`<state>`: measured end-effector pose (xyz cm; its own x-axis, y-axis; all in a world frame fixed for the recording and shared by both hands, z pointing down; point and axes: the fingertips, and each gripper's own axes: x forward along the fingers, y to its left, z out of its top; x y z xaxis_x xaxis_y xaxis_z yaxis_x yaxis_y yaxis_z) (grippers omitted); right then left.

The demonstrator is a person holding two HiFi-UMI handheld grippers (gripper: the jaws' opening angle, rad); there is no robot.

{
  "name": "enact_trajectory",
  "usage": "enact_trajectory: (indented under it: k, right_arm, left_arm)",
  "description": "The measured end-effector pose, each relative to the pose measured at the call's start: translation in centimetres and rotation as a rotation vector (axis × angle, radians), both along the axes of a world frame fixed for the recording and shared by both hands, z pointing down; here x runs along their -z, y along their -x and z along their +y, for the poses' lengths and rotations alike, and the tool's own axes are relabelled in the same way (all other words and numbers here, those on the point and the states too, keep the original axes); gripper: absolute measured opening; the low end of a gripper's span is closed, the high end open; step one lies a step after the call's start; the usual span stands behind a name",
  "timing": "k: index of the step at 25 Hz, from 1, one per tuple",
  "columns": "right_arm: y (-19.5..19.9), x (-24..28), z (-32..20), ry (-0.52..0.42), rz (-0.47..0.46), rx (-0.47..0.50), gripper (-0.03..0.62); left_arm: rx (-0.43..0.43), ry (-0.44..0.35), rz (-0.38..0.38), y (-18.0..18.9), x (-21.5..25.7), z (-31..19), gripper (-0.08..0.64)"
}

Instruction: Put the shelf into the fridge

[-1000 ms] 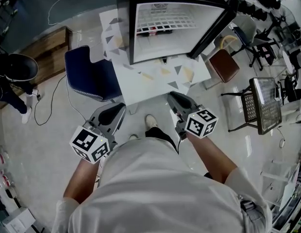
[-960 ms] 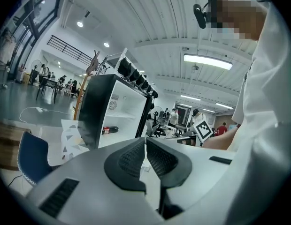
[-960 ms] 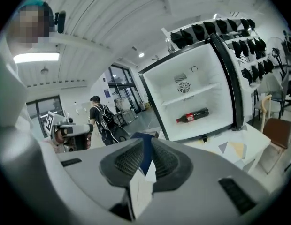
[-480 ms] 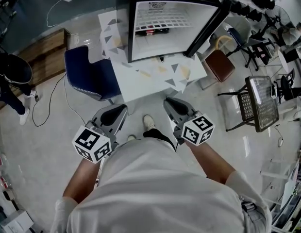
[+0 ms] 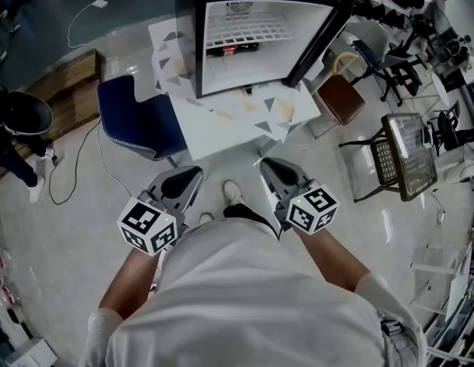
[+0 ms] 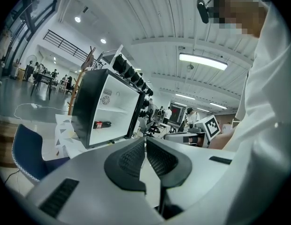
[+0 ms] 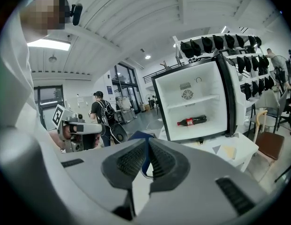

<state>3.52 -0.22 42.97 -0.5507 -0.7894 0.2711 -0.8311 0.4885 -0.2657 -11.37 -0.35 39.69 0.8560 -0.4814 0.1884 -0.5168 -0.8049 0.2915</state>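
The black fridge (image 5: pixel 188 44) stands open on a white table (image 5: pixel 222 132), its door (image 5: pixel 317 33) swung to the right. A white wire shelf (image 5: pixel 252 27) lies inside it, above a dark bottle (image 5: pixel 232 49) on the fridge floor. Both grippers hang low in front of my body, well short of the table. My left gripper (image 5: pixel 187 176) is shut and holds nothing. The jaws of my right gripper (image 5: pixel 269 164) are closing, a thin slit still between the pads and nothing in it. The right gripper view shows the shelf (image 7: pixel 195 99) and the bottle (image 7: pixel 192 121).
A blue chair (image 5: pixel 137 117) stands left of the table. A brown stool (image 5: pixel 340 98) and a wire-mesh chair (image 5: pixel 405 159) are on the right. A wooden platform (image 5: pixel 69 75) and a floor cable (image 5: pixel 95 167) lie at the left, beside a person (image 5: pixel 19 121).
The fridge and table have drifted up and left in the head view. Both grippers stay close to my body, holding nothing.
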Motion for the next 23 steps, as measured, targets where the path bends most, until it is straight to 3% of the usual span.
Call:
enact_trajectory:
  k: [23]
  right_arm:
    - [1.4, -1.9, 2.3, 0.045, 0.005, -0.013, 0.008]
  left_arm:
    - [-0.007, 0.038, -0.005, 1.0, -1.7, 0.7, 0.025]
